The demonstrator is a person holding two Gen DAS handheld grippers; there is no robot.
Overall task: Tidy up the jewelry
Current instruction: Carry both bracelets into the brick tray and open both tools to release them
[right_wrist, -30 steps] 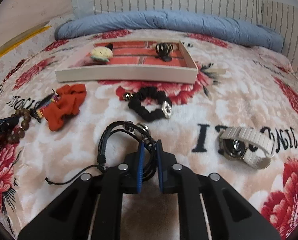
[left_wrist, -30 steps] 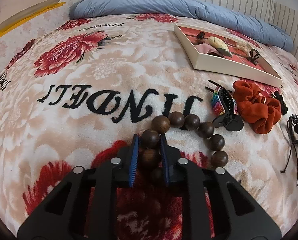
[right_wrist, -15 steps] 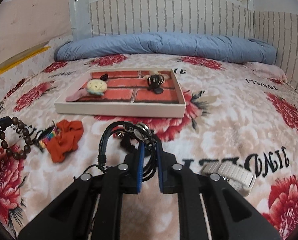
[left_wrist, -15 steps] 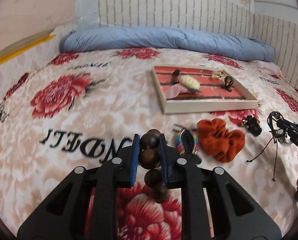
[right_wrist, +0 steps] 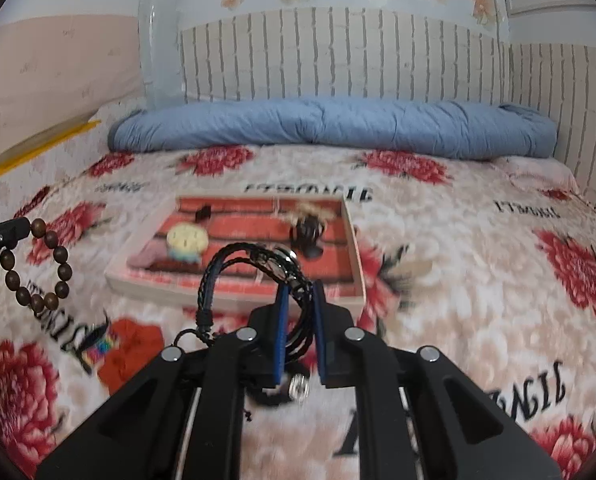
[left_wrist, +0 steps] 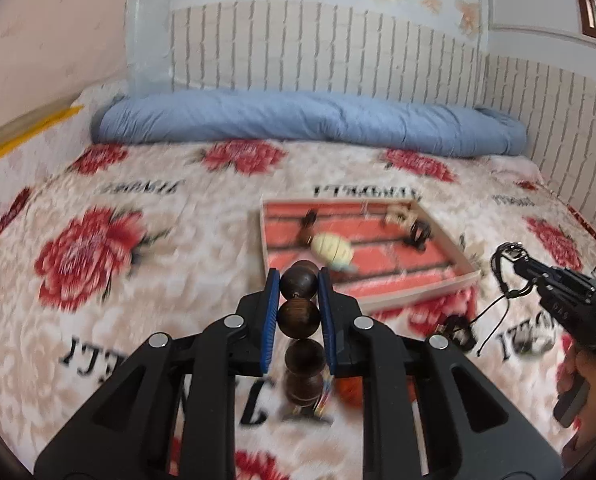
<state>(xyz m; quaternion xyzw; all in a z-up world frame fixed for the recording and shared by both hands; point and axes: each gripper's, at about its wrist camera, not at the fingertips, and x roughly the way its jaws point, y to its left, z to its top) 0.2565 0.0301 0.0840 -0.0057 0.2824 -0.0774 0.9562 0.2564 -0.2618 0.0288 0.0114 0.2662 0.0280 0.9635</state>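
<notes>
Both grippers have risen off the blanket [left_wrist: 186,248] since a second ago, each carrying its catch clear of the bed, and the tray [left_wrist: 454,248] now sits nearer the middle of both views. The left gripper [left_wrist: 298,286] is clamped on the bead bracelet [left_wrist: 298,312], two dark wooden beads pinched between its blue pads [left_wrist: 272,304] while the rest of the loop hangs below the jaws in the air. The right gripper [right_wrist: 298,300] grips the cord bracelet [right_wrist: 254,256], a bundle of black braided strands with a metal clasp, which arches up and to the left of the fingers above the tray's near wall. Inside the tray, on its red brick-patterned lining, lie a pale round hair piece [right_wrist: 186,238] and a dark clip [right_wrist: 308,230]; details are blurred. Left on the blanket in front of the tray are an orange scrunchie [right_wrist: 132,346] and a rainbow-striped clip [right_wrist: 98,346] just beside it. A rolled blue quilt [right_wrist: 330,124] runs along the far edge of the bed.
</notes>
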